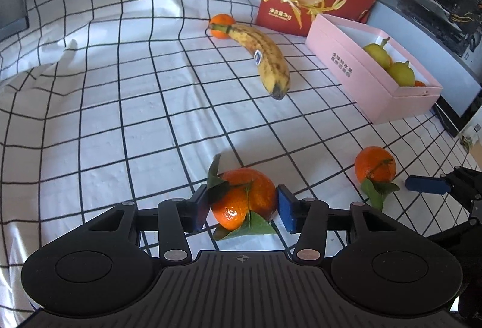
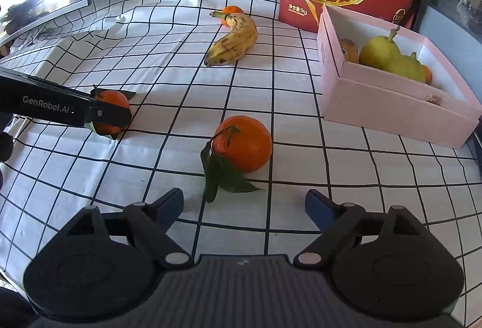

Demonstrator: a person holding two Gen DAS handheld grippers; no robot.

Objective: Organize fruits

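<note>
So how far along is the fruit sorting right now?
Partly done. The pink box already holds two pears and at least one small orange. In hand: the left gripper brackets a leafy tangerine. The right gripper is open, short of another tangerine. Left on the cloth: the banana and the orange behind it.

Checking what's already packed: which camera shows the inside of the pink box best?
The right wrist view: the pink box opens toward it, showing two pears. The left wrist view shows mostly its side wall.
</note>
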